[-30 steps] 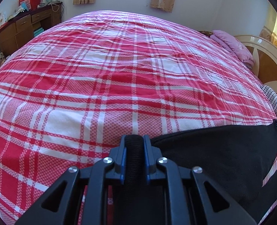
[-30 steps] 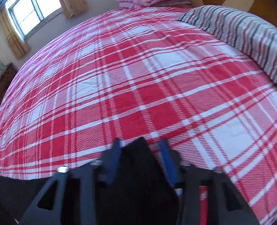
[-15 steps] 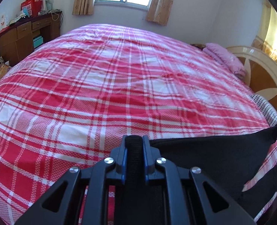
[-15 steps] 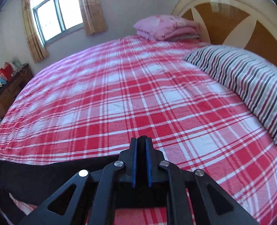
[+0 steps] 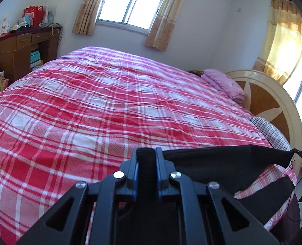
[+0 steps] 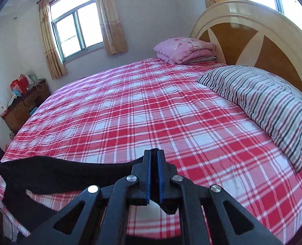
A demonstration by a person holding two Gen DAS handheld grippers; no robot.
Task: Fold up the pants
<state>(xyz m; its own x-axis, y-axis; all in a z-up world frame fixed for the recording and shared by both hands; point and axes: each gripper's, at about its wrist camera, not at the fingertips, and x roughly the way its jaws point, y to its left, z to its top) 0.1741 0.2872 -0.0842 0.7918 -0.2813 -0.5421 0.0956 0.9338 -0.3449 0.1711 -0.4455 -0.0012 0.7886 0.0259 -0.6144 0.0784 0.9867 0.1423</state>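
Note:
Black pants hang stretched between my two grippers, above the near edge of a bed with a red and white plaid cover. The left gripper is shut on a bunched black edge of the pants. From there the cloth runs right to a corner near the frame's edge. In the right wrist view the right gripper pinches the other end. Its jaws are closing the last bit, and the pads press on the fabric. The pants sag leftward, and a leg hangs down below the bed's edge.
A striped pillow lies at the right by the round headboard. A folded pink blanket sits at the far corner. A wooden desk with clutter stands left of the bed. Curtained windows are behind.
Both grippers rose and tilted up, lifting the pants' top edge off the bed. The right jaws, apart around the cloth a second ago, closed onto it.

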